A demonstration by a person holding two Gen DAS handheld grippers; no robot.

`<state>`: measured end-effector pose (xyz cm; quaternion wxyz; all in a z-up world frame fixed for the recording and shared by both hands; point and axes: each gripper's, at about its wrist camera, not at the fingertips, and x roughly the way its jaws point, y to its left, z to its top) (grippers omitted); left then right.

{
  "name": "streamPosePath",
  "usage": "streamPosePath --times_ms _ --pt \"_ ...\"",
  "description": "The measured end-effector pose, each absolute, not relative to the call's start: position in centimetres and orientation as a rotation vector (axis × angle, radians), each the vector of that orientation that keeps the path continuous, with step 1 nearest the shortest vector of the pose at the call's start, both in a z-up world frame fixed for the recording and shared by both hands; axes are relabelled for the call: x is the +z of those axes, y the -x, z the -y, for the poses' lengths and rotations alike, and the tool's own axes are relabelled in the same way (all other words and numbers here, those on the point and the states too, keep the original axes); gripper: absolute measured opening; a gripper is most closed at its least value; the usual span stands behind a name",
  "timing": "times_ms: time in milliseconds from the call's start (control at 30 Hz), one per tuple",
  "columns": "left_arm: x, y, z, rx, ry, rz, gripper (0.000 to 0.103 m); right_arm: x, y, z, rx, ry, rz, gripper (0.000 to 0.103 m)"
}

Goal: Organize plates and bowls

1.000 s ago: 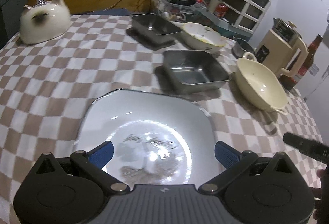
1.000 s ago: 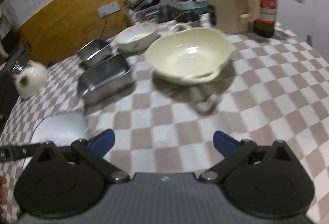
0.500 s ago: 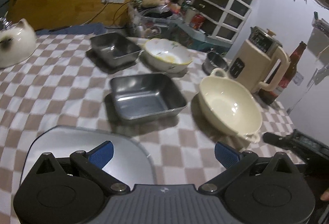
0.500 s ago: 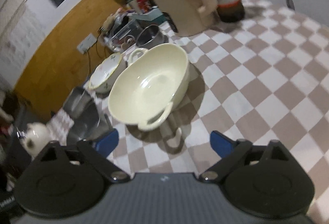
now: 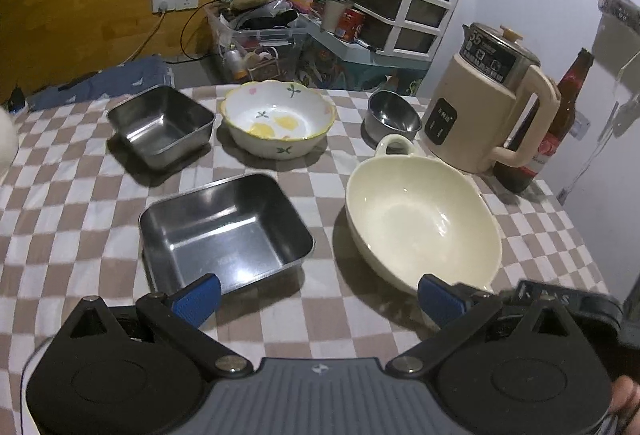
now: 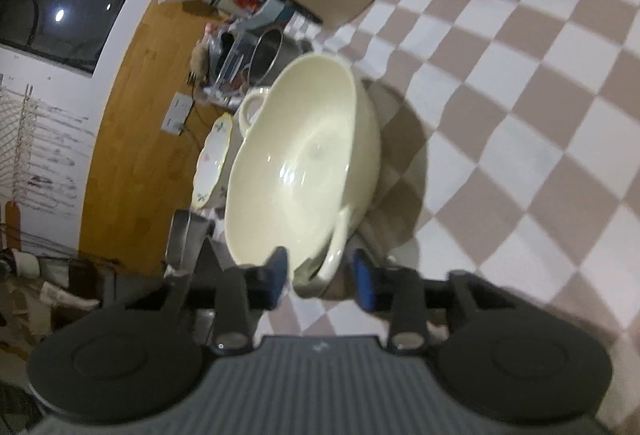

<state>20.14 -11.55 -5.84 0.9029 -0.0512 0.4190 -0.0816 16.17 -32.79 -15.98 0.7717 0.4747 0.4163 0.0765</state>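
Since a second ago the right gripper [image 6: 320, 277] has rolled onto its side and dropped in on the cream bowl [image 6: 296, 171], whose near handle [image 6: 334, 255] now sits between the blue pads. The jaws are closing around that handle, down from fully wide to a narrow gap, and the frames do not settle whether the pads already press on it. This looks like the start of a lift to stack or shift the bowl.

The left gripper [image 5: 318, 299] has swung away from the white plate and now faces the rectangular steel tray [image 5: 224, 231], jaws spread wide and holding nothing. The cream bowl still rests on the checked table [image 5: 72, 211], beside the tray and in front of the kettle [image 5: 488, 111].
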Motion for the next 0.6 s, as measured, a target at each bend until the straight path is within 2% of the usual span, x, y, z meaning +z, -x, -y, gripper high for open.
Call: streamPosePath --times_ms 33,200,600 --pt "-5.8 -20.4 11.7 -0.165 0.102 -0.864 0.103 -16.2 -16.4 32.8 0.174 -1.039 -0.899 0.024" --pt "-5.6 -22.2 12.4 -0.161 0.106 -0.866 0.103 -16.7 -16.7 33.6 0.187 -1.095 -0.890 0.019" --pt "-5.5 -25.0 14.2 -0.212 0.124 -0.840 0.101 -15.9 -17.8 39.3 0.029 -1.001 -0.795 0.015"
